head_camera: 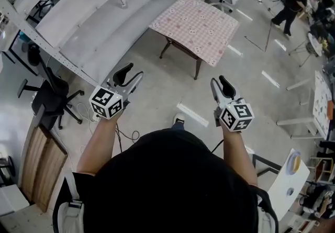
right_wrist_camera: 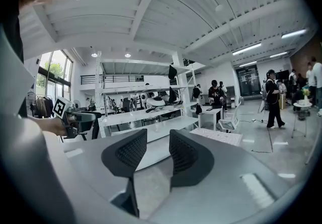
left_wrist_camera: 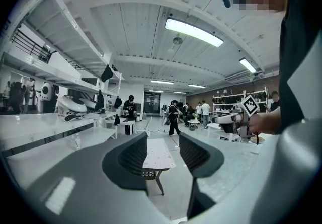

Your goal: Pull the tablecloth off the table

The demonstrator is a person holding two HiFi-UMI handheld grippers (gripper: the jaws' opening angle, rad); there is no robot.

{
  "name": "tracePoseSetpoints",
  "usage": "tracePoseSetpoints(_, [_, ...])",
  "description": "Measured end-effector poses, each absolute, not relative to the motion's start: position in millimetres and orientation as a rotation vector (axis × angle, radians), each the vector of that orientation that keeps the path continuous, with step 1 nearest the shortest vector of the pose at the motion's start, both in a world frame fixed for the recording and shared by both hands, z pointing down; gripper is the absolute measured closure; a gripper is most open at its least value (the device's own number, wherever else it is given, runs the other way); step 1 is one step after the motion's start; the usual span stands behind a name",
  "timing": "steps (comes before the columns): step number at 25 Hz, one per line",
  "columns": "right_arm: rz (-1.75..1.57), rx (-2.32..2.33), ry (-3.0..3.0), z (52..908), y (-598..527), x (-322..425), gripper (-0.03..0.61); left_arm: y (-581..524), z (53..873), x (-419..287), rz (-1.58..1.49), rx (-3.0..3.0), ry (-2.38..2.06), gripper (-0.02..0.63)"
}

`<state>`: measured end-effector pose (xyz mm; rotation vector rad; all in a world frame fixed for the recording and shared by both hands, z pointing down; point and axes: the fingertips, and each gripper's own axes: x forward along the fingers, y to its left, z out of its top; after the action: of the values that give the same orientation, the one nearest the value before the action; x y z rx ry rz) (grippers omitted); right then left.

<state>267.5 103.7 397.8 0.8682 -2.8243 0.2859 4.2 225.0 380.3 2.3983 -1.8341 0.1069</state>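
Tablecloth: a pale pink checked cloth with small printed figures (head_camera: 196, 28) is spread flat over a small square table; its edges hang a little over the sides.
Table: a small table with dark thin legs (head_camera: 198, 68) stands on the grey floor, well apart from both grippers and ahead of them, just beside the end of a long white workbench (head_camera: 104, 17).
Left gripper: the left gripper (head_camera: 131, 74) is held out in front of the person, above the floor. Its two black ribbed jaws stand apart and nothing is held between them. In the left gripper view the far table with the cloth is seen through the gap.
Right gripper: the right gripper (head_camera: 220, 81) is held beside the left one, at about the same height. Its jaws are also apart, with a narrower gap, and no thing is between them; the cloth is seen to the right of them in the right gripper view.
Contact: the cloth is touched by neither gripper.
Surroundings: a black office chair (head_camera: 52, 96) stands at the left, and a person in dark clothes (head_camera: 290, 4) is seen far behind the table.
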Motion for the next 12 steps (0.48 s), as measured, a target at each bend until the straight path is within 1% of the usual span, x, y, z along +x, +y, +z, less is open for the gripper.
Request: tracePoseSetpoints(12, [0.351,0.825,-2.814,419.0,-27.9,248.2,0.399,111.2,394.1,-16.0,0.171,2.332,-1.842,0.416])
